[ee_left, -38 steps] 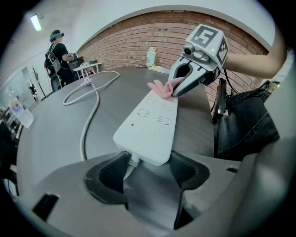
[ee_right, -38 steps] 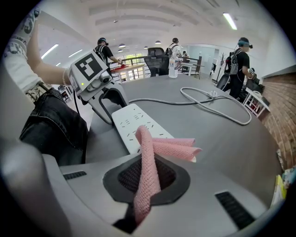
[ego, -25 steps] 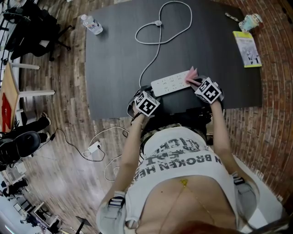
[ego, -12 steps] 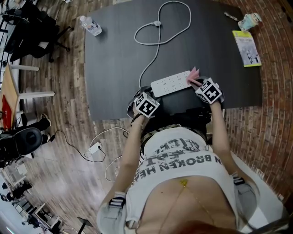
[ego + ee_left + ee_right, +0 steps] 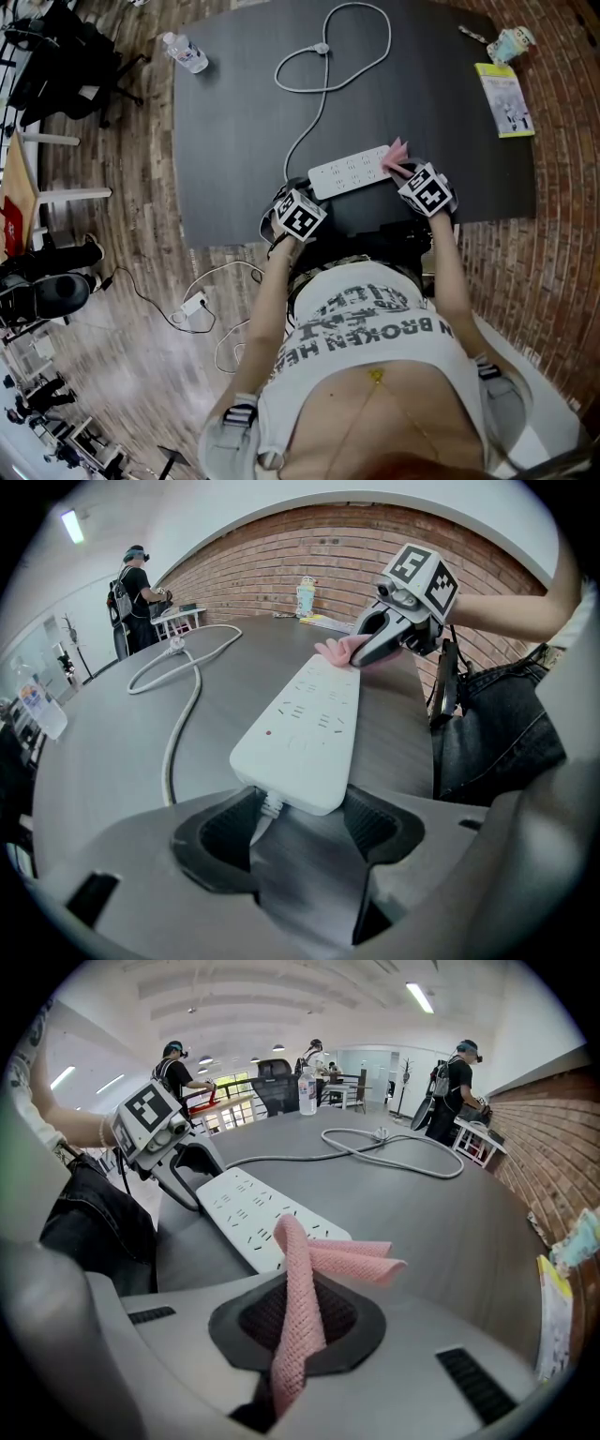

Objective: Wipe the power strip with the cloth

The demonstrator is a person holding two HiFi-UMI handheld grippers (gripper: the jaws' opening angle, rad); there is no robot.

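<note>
Dark grey tabletop (image 5: 234,112) lies bare over most of its left half and between the strip and the far edge, apart from a white cord (image 5: 323,84) that loops across the far middle. The white power strip (image 5: 349,170) lies flat close to the near edge, right in front of the person. Its long axis runs roughly along that edge, with the right end angled slightly away, and the cord leaves from its left end. The left gripper (image 5: 298,808) has its jaws spread wide around that cord end, pads against the strip's two sides. The right gripper (image 5: 298,1312) has its jaws closed on a folded pink cloth (image 5: 396,150), whose free ends stick out over the strip's opposite end, touching it. A clear water bottle (image 5: 187,50) lies at the far left corner, partly over the edge. A pale cup (image 5: 514,42) stands at the far right corner, and a yellow-green booklet (image 5: 505,99) lies by the right edge, well apart from the strip. What the bottle and cup hold cannot be made out. Brick wall (image 5: 562,187) borders the table's right side, and wooden floor (image 5: 112,262) lies to the left.
</note>
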